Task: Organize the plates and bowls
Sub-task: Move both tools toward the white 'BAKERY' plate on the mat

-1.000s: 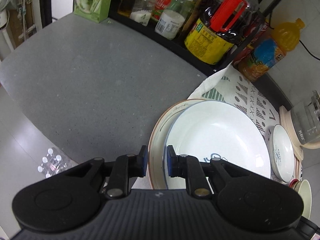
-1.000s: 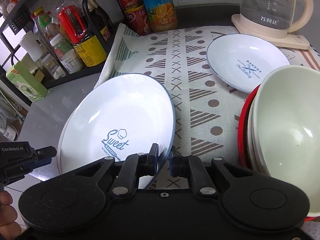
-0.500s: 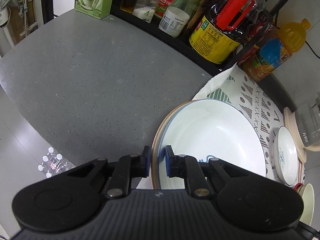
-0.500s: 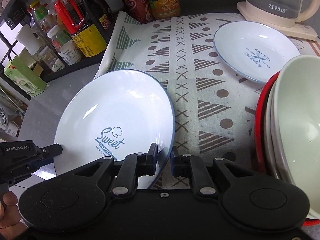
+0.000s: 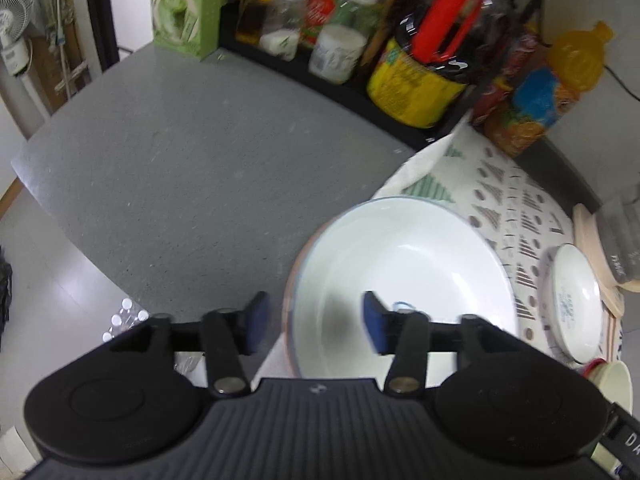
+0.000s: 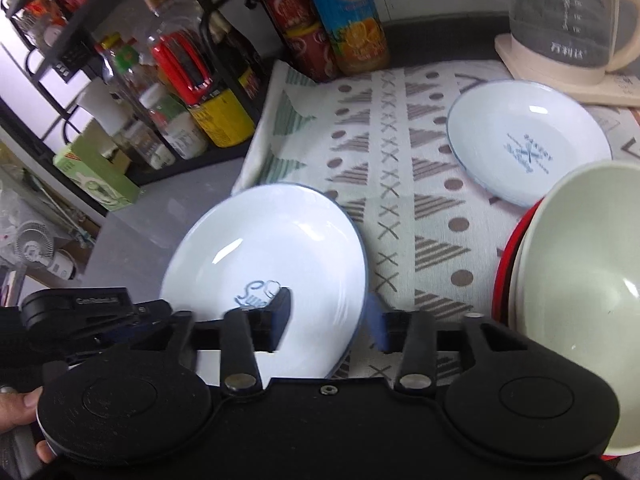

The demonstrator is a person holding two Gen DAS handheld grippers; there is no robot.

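Observation:
A large white blue-rimmed "Sweet Bakery" plate [image 6: 268, 256] lies on top of an orange-rimmed plate [image 5: 289, 292] at the cloth's left edge; it also shows in the left wrist view [image 5: 404, 272]. My left gripper [image 5: 316, 326] is open, its jaws astride the near left rim of the stack. My right gripper [image 6: 328, 318] is open, its jaws astride the plate's near right rim. A smaller white plate [image 6: 528, 140] lies on the cloth at the back right. Stacked cream bowls [image 6: 588, 280] in a red bowl stand at the right.
A patterned cloth [image 6: 400, 200] covers the counter's right part; grey countertop [image 5: 180, 168] lies to the left. A black rack of bottles and jars [image 6: 180, 92], juice bottles [image 6: 344, 20] and a glass kettle [image 6: 568, 20] line the back. The counter edge drops at the near left.
Both grippers have opened and let go of the plates. The white plate now lies flat on the orange-rimmed plate instead of being held tilted.

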